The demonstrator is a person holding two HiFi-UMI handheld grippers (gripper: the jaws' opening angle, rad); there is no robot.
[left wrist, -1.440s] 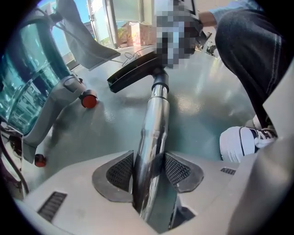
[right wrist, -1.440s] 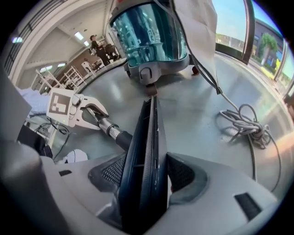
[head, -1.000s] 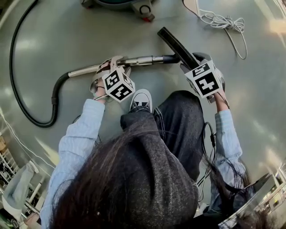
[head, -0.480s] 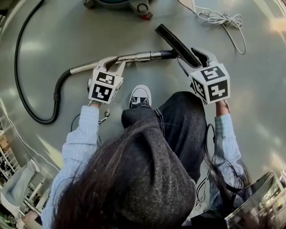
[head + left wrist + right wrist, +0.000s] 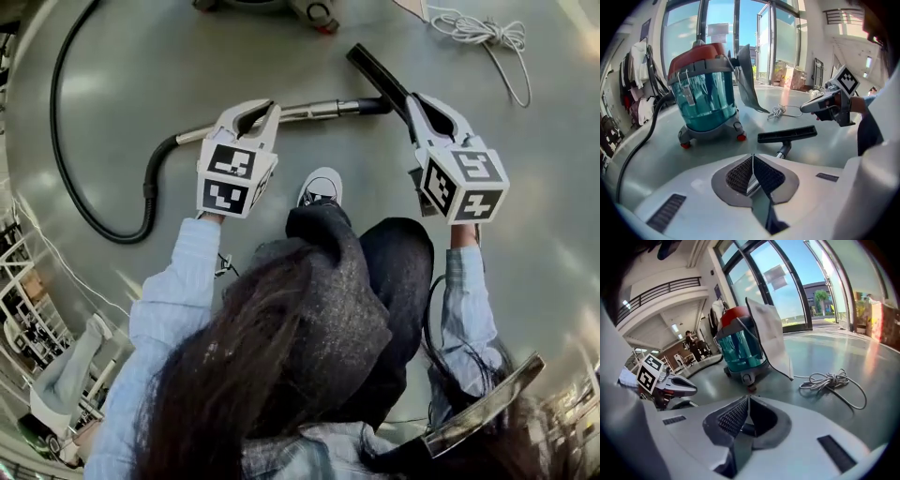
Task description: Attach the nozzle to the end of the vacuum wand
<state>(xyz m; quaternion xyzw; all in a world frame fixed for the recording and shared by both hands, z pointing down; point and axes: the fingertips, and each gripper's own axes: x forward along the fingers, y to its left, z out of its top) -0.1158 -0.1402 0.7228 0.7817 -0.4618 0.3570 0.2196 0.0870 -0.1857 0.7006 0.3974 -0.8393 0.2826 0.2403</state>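
On the floor (image 5: 187, 56), wand (image 5: 319, 111) lies crosswise, nozzle (image 5: 375, 75) rightward.

Glossy grey floor (image 5: 234, 56) — tall sunlit windows (image 5: 684, 33) beyond.

Off to the sides on my feed: canister, hose, cord.
A teal vacuum canister (image 5: 705, 93) with a red lid stands far off on the grey floor (image 5: 141, 56), with a grey sheet (image 5: 749, 79) leaning at its right. A black hose (image 5: 148, 202) loops round on the left. A coiled white cord (image 5: 478, 33) lies far right, and tall windows (image 5: 717, 28) stand beyond.
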